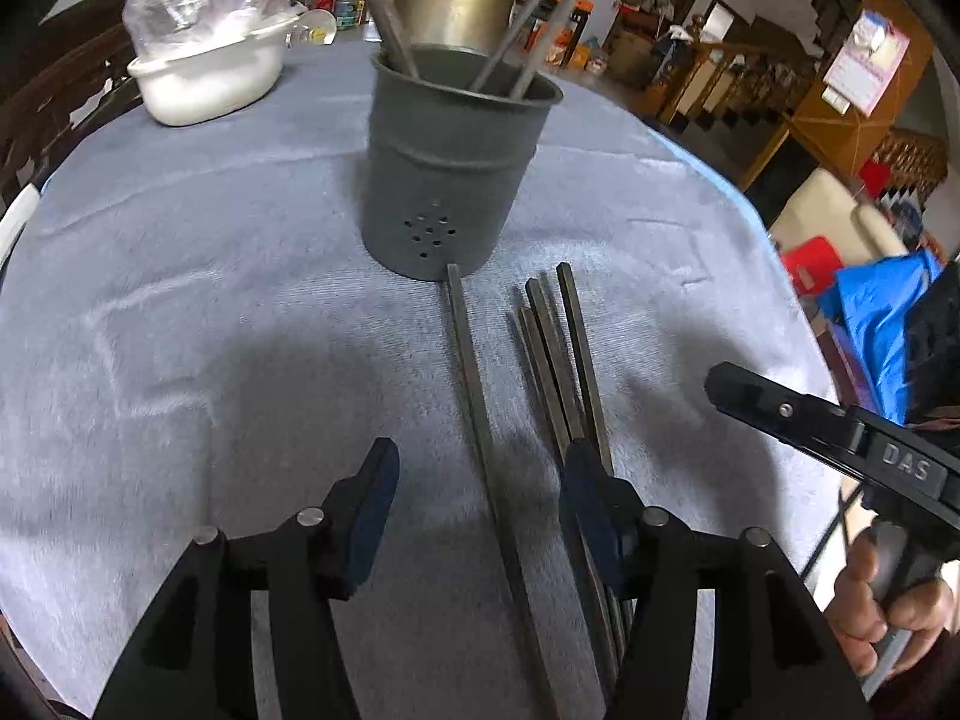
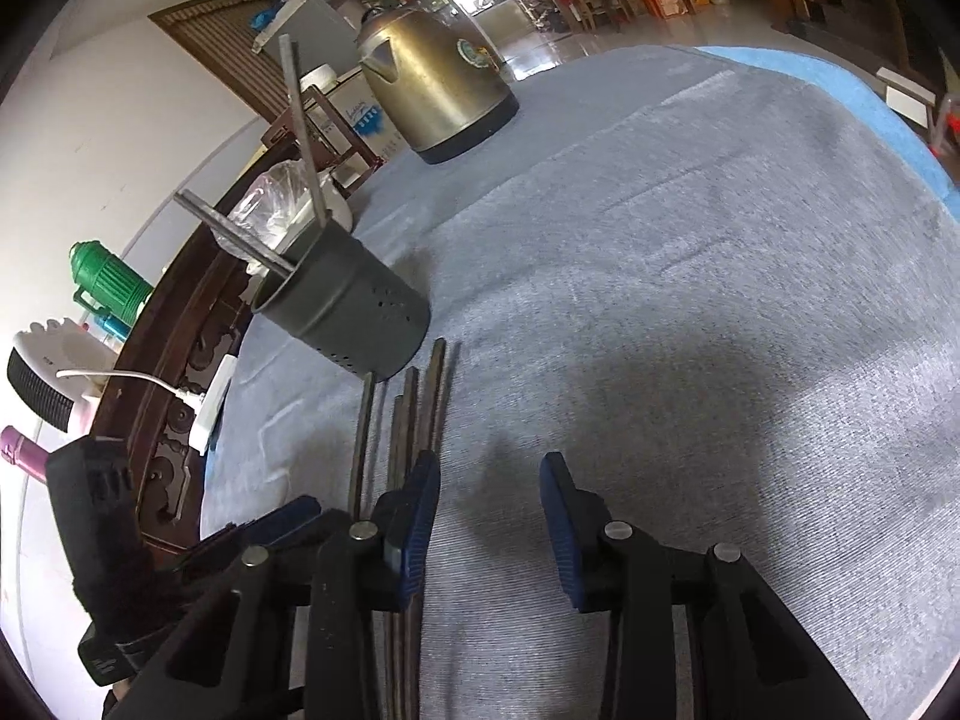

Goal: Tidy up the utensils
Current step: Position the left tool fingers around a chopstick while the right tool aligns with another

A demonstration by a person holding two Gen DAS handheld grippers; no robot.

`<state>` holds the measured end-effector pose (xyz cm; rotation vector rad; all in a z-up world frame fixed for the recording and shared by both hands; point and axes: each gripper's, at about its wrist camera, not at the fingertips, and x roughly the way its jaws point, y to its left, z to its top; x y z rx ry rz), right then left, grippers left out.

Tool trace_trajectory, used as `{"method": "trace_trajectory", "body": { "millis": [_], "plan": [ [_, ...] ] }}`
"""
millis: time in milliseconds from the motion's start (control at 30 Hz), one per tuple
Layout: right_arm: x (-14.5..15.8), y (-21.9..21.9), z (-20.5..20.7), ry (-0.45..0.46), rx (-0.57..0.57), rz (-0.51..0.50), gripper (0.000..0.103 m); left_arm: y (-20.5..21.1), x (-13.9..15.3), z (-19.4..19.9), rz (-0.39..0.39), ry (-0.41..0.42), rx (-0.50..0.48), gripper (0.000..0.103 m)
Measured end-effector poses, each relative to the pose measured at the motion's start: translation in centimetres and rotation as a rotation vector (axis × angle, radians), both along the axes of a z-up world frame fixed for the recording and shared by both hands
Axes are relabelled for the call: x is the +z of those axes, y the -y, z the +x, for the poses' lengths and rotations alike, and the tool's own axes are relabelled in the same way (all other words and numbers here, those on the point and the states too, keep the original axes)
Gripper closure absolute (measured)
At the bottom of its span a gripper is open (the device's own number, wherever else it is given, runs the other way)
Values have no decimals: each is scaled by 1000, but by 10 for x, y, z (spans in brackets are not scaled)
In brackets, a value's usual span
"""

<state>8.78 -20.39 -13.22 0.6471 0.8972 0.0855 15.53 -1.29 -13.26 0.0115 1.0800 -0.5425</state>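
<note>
A grey metal utensil holder [image 1: 456,180] [image 2: 354,312] stands on the blue-grey cloth with several metal chopsticks leaning in it. In front of it lie loose chopsticks: a single one [image 1: 474,396] and a bundle of three [image 1: 558,360] [image 2: 420,408] just to its right. My left gripper [image 1: 480,480] [image 2: 282,522] is open and straddles the single chopstick; its pads do not press on it. Its right finger rests over the bundle. My right gripper [image 2: 489,480] [image 1: 726,384] hovers open to the right of the chopsticks with nothing between its fingers.
A brass-coloured kettle [image 2: 432,96] stands behind the holder. A white bowl under plastic wrap [image 1: 204,60] sits at the far left of the table. A hand [image 1: 882,600] grips the right tool. A dark wooden table rim [image 2: 180,360] and a green flask [image 2: 108,282] lie beyond.
</note>
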Motion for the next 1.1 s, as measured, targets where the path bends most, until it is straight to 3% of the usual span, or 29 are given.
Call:
{"method": "trace_trajectory", "body": {
  "millis": [333, 667, 1100],
  "plan": [
    [-8, 18, -3, -7, -31, 38, 66, 18, -8, 4, 51, 24, 4, 38],
    [-9, 19, -6, -7, -36, 51, 66, 0, -7, 4, 69, 27, 48, 38],
    [-5, 0, -2, 6, 10, 32, 66, -25, 3, 0, 25, 31, 66, 38]
  ]
}}
